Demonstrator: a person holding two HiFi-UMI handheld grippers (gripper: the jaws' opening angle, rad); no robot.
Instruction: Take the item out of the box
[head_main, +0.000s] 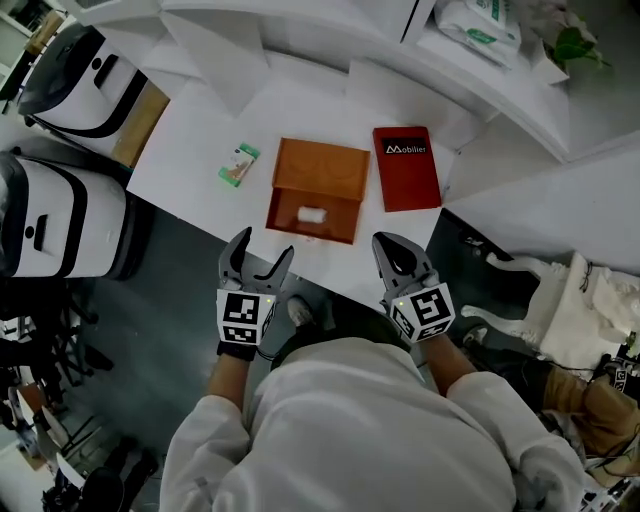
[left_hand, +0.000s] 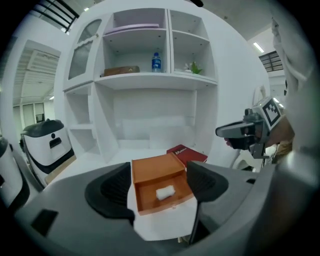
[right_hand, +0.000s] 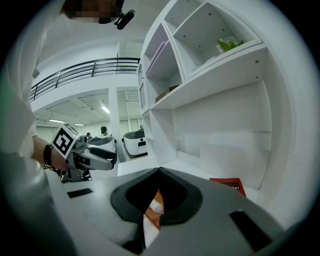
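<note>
Small white item (head_main: 312, 214), lumpy, soft-looking, lying in near half of open orange box (head_main: 320, 165) on white table (head_main: 200, 160). Box rectangular, matte, card-like, lid folded back flat. Flat glossy red booklet (head_main: 406, 168) just beside on right; small green packet (head_main: 238, 164) to left. Left gripper (head_main: 264, 245) at near table edge, jaws spread wide, nothing between, touching nothing. Right gripper (head_main: 390, 242) alongside, jaws closed tip to tip, empty.

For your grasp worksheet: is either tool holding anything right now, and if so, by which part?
Nothing is held. The left tool is open, the right tool shut and empty.
</note>
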